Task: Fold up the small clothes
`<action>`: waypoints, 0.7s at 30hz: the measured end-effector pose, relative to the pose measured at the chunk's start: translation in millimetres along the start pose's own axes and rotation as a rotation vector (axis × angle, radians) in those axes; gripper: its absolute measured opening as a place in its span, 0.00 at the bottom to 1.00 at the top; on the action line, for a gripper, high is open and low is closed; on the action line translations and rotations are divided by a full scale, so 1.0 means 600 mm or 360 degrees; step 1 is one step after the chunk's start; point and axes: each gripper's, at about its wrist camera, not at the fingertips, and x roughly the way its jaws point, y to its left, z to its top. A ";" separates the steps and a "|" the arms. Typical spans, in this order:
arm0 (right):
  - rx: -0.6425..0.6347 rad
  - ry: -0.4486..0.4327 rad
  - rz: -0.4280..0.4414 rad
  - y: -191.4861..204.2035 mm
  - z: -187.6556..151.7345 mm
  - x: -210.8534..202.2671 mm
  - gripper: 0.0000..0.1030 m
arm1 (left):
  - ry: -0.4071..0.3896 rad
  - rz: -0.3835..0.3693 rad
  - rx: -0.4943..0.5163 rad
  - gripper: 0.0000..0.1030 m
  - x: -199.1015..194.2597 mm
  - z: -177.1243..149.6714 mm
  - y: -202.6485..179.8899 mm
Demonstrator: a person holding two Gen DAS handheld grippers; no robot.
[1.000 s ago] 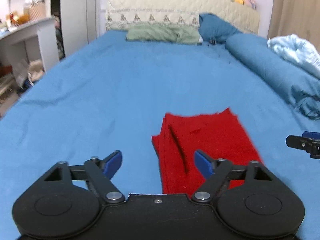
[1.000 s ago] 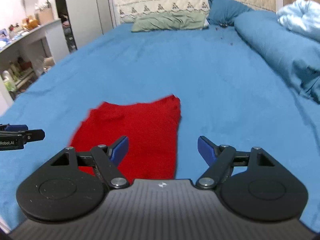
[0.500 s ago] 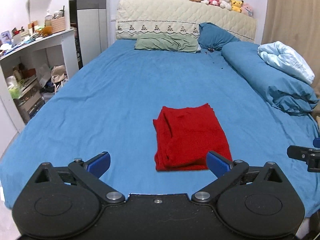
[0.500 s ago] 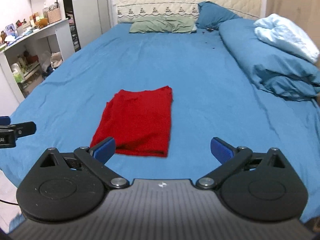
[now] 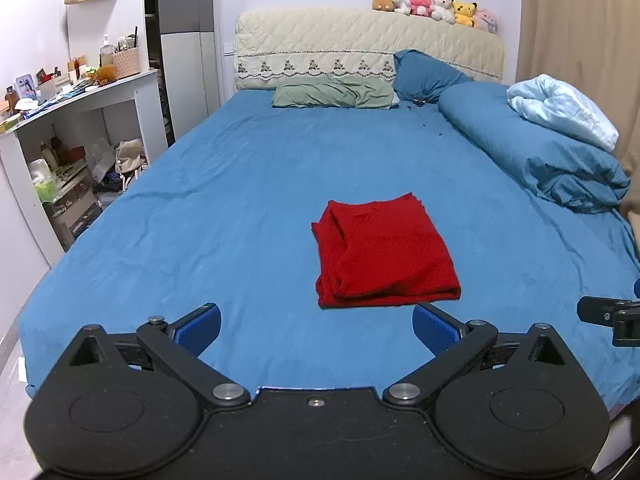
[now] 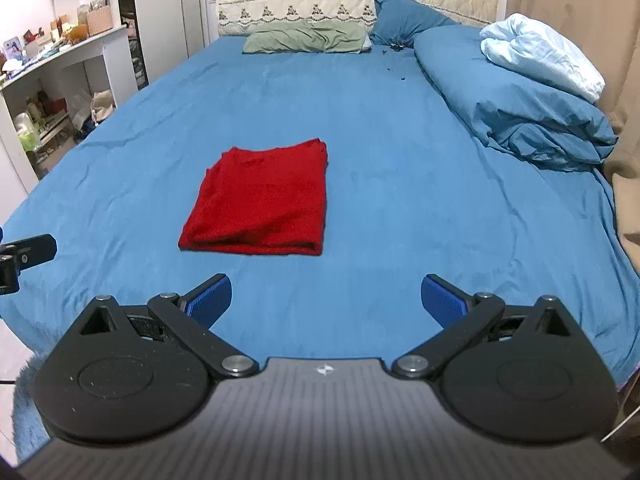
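A red garment (image 5: 384,252) lies folded into a neat rectangle on the blue bed sheet (image 5: 224,216); it also shows in the right wrist view (image 6: 264,208). My left gripper (image 5: 316,326) is open and empty, held back from the garment near the bed's foot edge. My right gripper (image 6: 326,300) is open and empty, also back from the garment and to its right. A part of the right gripper shows at the left view's right edge (image 5: 608,316). A part of the left gripper shows at the right view's left edge (image 6: 24,252).
A rolled blue duvet (image 5: 532,152) with a pale blue blanket (image 5: 560,110) lies along the bed's right side. Green (image 5: 332,96) and blue (image 5: 424,76) pillows sit at the headboard. A white cluttered shelf unit (image 5: 72,140) stands left of the bed.
Both grippers have pulled back and up from the red garment, which now lies folded and farther away. Both stay open.
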 end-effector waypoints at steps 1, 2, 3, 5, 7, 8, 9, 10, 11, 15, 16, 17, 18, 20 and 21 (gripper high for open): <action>-0.0004 0.0004 -0.0006 0.001 -0.003 0.000 1.00 | 0.0001 0.0002 0.0003 1.00 -0.001 -0.002 -0.001; -0.0003 0.0010 -0.0010 0.002 -0.006 0.001 1.00 | 0.0002 0.0001 0.0007 1.00 -0.001 -0.003 -0.002; 0.0000 0.0014 -0.0010 0.003 -0.008 0.001 1.00 | 0.0001 0.0000 0.0010 1.00 -0.003 -0.007 -0.005; 0.0005 0.0020 -0.0013 0.005 -0.011 0.000 1.00 | -0.0001 -0.0006 0.0016 1.00 -0.005 -0.007 -0.005; 0.0006 0.0019 -0.0017 0.006 -0.012 -0.001 1.00 | -0.0003 -0.0010 0.0021 1.00 -0.005 -0.009 -0.005; 0.0007 0.0018 -0.0018 0.006 -0.013 -0.001 1.00 | -0.0003 -0.0011 0.0024 1.00 -0.005 -0.009 -0.006; 0.0009 0.0018 -0.0018 0.007 -0.012 -0.001 1.00 | -0.0003 -0.0010 0.0026 1.00 -0.005 -0.010 -0.007; 0.0011 0.0018 -0.0019 0.008 -0.013 -0.002 1.00 | -0.0004 -0.0008 0.0028 1.00 -0.005 -0.010 -0.007; 0.0010 0.0018 -0.0019 0.007 -0.013 -0.002 1.00 | -0.0003 -0.0009 0.0029 1.00 -0.005 -0.011 -0.008; 0.0015 0.0019 -0.0016 0.006 -0.013 -0.002 1.00 | 0.0000 -0.0009 0.0036 1.00 -0.004 -0.011 -0.008; 0.0018 0.0020 -0.0015 0.006 -0.012 -0.002 1.00 | -0.0001 -0.0008 0.0037 1.00 -0.005 -0.011 -0.008; 0.0018 0.0020 -0.0015 0.004 -0.012 -0.002 1.00 | -0.0001 -0.0008 0.0038 1.00 -0.005 -0.012 -0.008; 0.0017 0.0020 -0.0015 0.004 -0.012 -0.002 1.00 | -0.0001 -0.0008 0.0038 1.00 -0.005 -0.012 -0.008; 0.0018 0.0020 -0.0015 0.003 -0.012 -0.002 1.00 | -0.0001 -0.0007 0.0036 1.00 -0.005 -0.012 -0.008; 0.0017 0.0020 -0.0015 0.003 -0.012 -0.001 1.00 | -0.0001 -0.0006 0.0037 1.00 -0.005 -0.012 -0.008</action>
